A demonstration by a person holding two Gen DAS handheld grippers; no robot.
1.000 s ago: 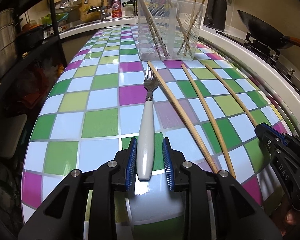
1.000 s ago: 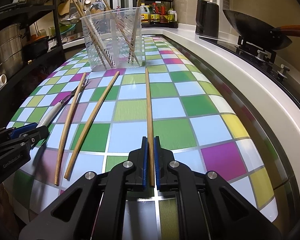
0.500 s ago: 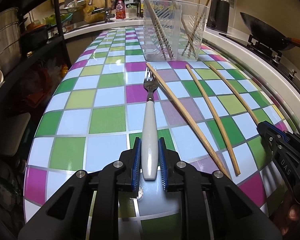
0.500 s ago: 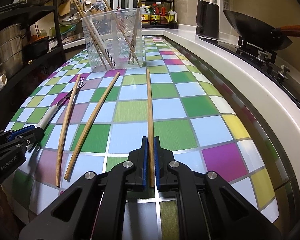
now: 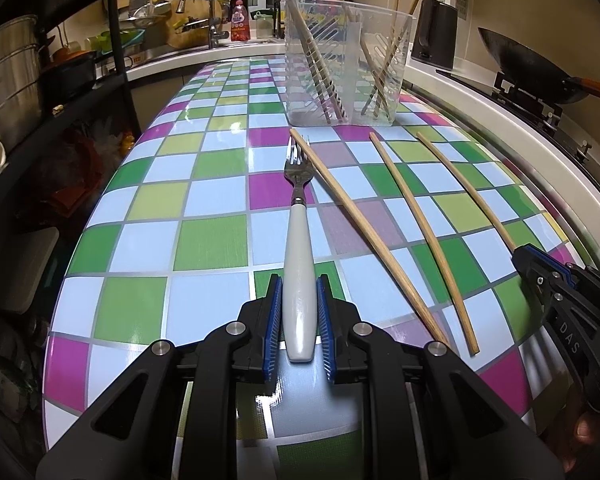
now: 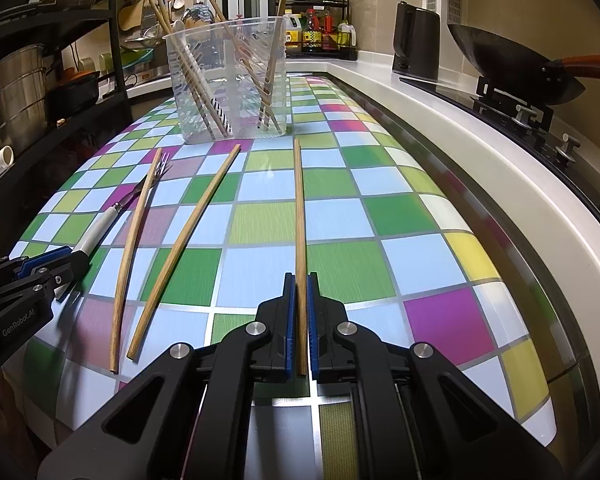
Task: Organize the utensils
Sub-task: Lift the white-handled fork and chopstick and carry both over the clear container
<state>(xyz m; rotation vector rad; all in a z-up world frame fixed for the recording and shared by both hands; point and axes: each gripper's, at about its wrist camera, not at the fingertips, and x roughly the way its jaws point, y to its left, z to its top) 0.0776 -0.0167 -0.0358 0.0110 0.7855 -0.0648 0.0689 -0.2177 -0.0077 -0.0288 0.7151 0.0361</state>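
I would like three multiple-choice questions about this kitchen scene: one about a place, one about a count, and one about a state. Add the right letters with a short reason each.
1. Where does the clear plastic holder stand?
A. at the far end of the checkered counter
B. on the stove
C. on the black shelf

2. How many wooden chopsticks lie flat on the counter?
A. one
B. three
C. five

3. What does the left hand-held gripper have between its pads?
A. nothing
B. a chopstick
C. the white handle of the fork

Answers:
1. A, as the holder stands on the tiles beyond the utensils.
2. B, as the right wrist view shows the left chopstick, the middle chopstick and the right chopstick.
3. C, as the blue pads press both sides of the handle.
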